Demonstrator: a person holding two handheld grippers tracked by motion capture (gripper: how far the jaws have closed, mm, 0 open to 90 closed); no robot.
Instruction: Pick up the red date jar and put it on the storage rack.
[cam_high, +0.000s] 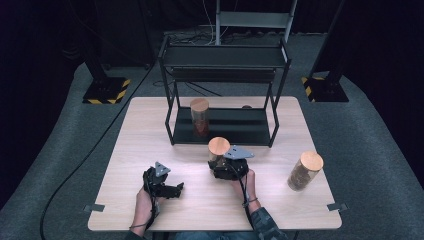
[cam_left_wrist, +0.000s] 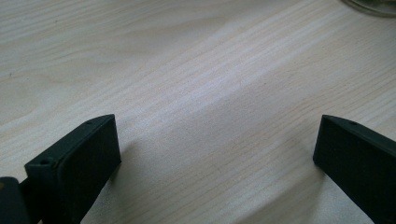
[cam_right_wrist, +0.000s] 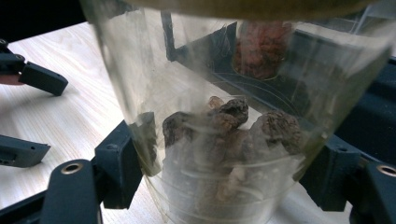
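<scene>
A clear glass jar with a cork lid (cam_high: 219, 148) stands on the wooden table (cam_high: 150, 130) just in front of the black rack. My right gripper (cam_high: 227, 169) is shut on its lower part. In the right gripper view the jar (cam_right_wrist: 224, 116) holds dark brown lumps, and both pads (cam_right_wrist: 122, 164) press against its glass wall. My left gripper (cam_high: 172, 190) rests low over the table to the left, jaws open and pointing right. Between its fingers (cam_left_wrist: 79, 163) in the left gripper view lies only bare wood.
A black two-shelf rack (cam_high: 172, 117) stands at the back of the table, with a cork-lidded jar of reddish contents (cam_high: 200, 117) on its lower shelf. Another cork-lidded jar (cam_high: 305, 171) stands near the right edge. Cables trail from both grippers toward the person.
</scene>
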